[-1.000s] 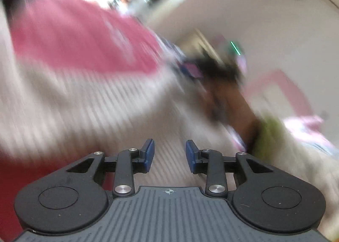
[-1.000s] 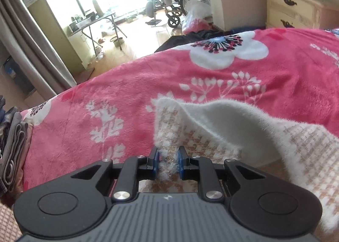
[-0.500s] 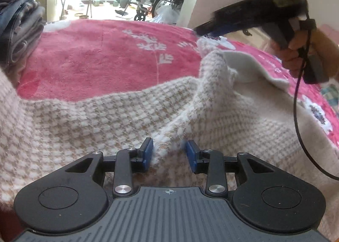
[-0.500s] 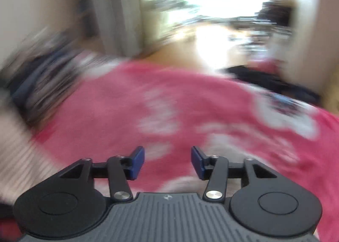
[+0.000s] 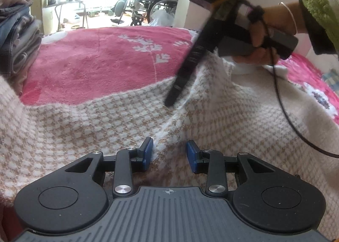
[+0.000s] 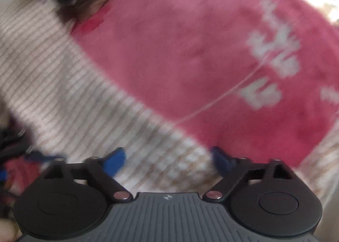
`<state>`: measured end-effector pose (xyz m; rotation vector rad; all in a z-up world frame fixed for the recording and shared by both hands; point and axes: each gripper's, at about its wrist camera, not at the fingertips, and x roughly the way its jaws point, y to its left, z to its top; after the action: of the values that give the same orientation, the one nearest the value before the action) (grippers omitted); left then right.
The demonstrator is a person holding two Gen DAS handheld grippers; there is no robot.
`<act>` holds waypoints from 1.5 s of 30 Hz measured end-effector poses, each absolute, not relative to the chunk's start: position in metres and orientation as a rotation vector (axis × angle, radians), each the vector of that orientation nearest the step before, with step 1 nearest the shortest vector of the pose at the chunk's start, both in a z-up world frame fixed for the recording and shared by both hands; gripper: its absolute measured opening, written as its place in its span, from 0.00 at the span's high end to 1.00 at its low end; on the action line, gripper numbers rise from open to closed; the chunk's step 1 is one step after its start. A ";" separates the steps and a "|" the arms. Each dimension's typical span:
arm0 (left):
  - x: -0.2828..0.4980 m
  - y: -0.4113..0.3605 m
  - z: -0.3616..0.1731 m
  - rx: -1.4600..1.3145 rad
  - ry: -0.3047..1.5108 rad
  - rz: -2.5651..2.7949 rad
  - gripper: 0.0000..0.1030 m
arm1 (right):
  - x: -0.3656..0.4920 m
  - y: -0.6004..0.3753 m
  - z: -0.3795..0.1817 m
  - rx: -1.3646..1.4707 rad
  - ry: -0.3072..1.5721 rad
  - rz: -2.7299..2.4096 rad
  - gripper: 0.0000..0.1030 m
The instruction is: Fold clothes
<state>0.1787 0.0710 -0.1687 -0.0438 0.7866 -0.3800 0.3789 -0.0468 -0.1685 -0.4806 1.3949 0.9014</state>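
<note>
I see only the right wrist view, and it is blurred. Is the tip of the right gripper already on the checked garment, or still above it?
Observer: In the left wrist view the right gripper, its jaws opening, points steeply down at a raised fold of the checked garment. I cannot confirm contact.
Operator: Where does this fold go?
Observer: It runs down between the pads of the left gripper. I cannot tell if they pinch it.

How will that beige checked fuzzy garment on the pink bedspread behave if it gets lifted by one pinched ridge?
The checked garment would probably sag and drape, since it already lies in soft folds and ridges. Its fuzzy knit looks grippy rather than slippery, so a pinched ridge between the left gripper fingers likely holds. It looks thick, so perhaps fairly heavy for a garment.
</note>
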 end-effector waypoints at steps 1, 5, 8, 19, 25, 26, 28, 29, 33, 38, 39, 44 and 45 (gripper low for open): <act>0.179 0.071 -0.169 -0.048 0.786 -0.379 0.67 | 0.373 -0.043 -0.170 -0.536 1.386 0.905 0.07; 0.177 0.070 -0.170 -0.042 0.770 -0.368 0.67 | 0.359 -0.030 -0.163 -0.618 1.301 0.842 0.42; 0.175 0.070 -0.169 -0.035 0.756 -0.360 0.67 | 0.352 -0.025 -0.143 -0.616 1.217 0.833 0.81; 0.185 0.076 -0.158 -0.020 0.681 -0.248 0.67 | 0.326 -0.005 -0.086 -0.708 0.819 0.773 0.91; 0.197 0.070 -0.180 0.057 0.761 -0.159 0.67 | 0.345 -0.007 -0.157 -0.628 0.844 0.685 0.91; 0.196 0.071 -0.182 0.061 0.763 -0.153 0.67 | 0.348 -0.008 -0.169 -0.590 0.855 0.662 0.90; 0.194 0.071 -0.185 0.069 0.766 -0.143 0.67 | 0.351 -0.015 -0.164 -0.485 0.833 0.643 0.86; 0.193 0.071 -0.185 0.073 0.766 -0.142 0.66 | 0.355 -0.021 -0.157 -0.421 0.831 0.640 0.86; 0.190 0.073 -0.183 0.088 0.771 -0.140 0.66 | 0.378 -0.079 -0.101 -0.150 0.798 0.540 0.83; 0.189 0.075 -0.183 0.090 0.775 -0.136 0.66 | 0.377 -0.144 -0.050 -0.116 0.819 0.481 0.80; 0.189 0.075 -0.183 0.095 0.774 -0.134 0.66 | 0.371 -0.146 -0.052 -0.135 0.835 0.513 0.80; 0.187 0.072 -0.187 0.127 0.765 -0.122 0.66 | 0.337 -0.129 -0.093 -0.270 0.865 0.643 0.83; 0.187 0.072 -0.187 0.129 0.763 -0.121 0.66 | 0.337 -0.126 -0.108 -0.311 0.876 0.612 0.83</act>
<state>0.1870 0.0724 -0.1872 0.1288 0.7628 -0.1210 0.3372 -0.1264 -0.1081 -0.3112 0.8760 0.6119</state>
